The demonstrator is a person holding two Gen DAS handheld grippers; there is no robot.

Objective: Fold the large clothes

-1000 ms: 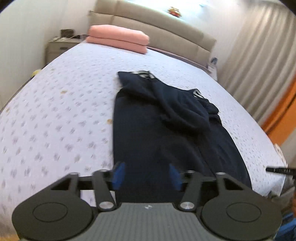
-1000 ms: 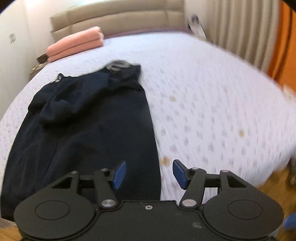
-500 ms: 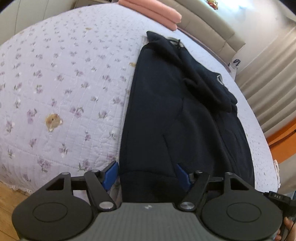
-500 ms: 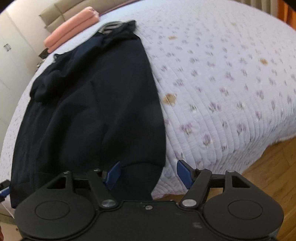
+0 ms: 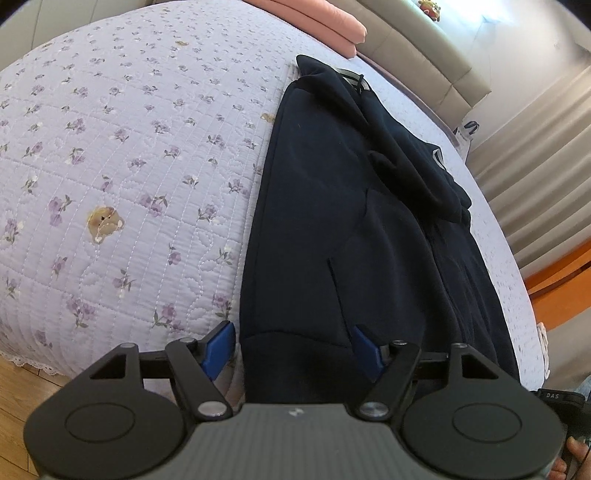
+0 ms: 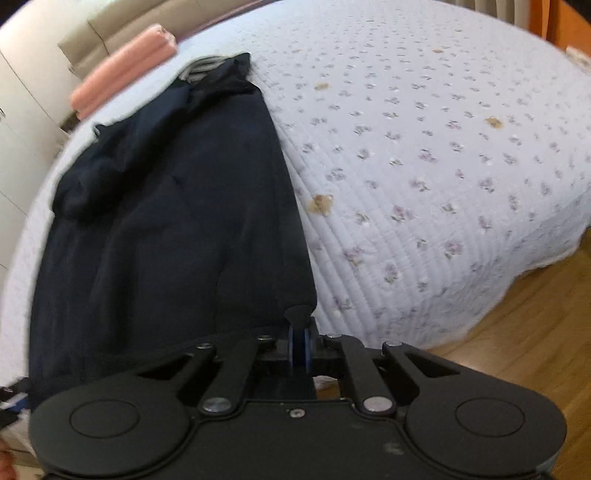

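A large navy hooded garment (image 5: 354, 229) lies lengthwise on the bed, its hem hanging over the near edge and its hood at the far end. It also shows in the right wrist view (image 6: 177, 221). My left gripper (image 5: 291, 349) is open, its blue pads on either side of the hem's left corner. My right gripper (image 6: 300, 341) is shut on the hem's right corner, a fold of dark cloth pinched between the pads.
The bed has a lilac quilted flowered cover (image 5: 122, 166). Folded pink bedding (image 5: 317, 22) lies by the beige headboard (image 5: 424, 48). Wooden floor (image 6: 517, 332) runs along the bed's near edge. Curtains (image 5: 535, 155) hang at the right.
Both grippers came down to the hem at the bed's near edge. The right gripper closed on the hem's right corner. The left gripper stayed open around the left corner.
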